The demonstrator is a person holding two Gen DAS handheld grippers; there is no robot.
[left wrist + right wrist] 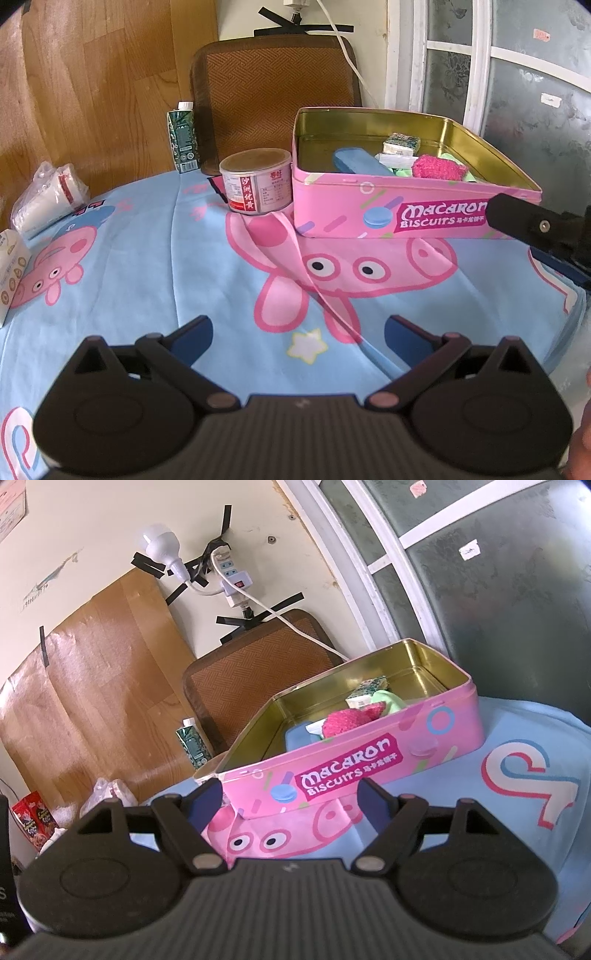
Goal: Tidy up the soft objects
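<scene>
Tin: pink tin [388,206] sits open on the surface [147,288], far right in my left view, straight ahead in my right view.
Soft things: pink sponge [439,168], green cloth [467,176] and blue pad [360,160] lie inside the tin, at its near right.
Tissue pack: tissues [400,143] rest farther back in the tin.
Left jaws: my left gripper [298,338] is spread wide over the cloth, holding nothing.
Right jaws: my right gripper [291,799] is spread wide near the tin's front wall, empty.
Others: can [256,181] just left of the tin; carton [183,138] farther left.
</scene>
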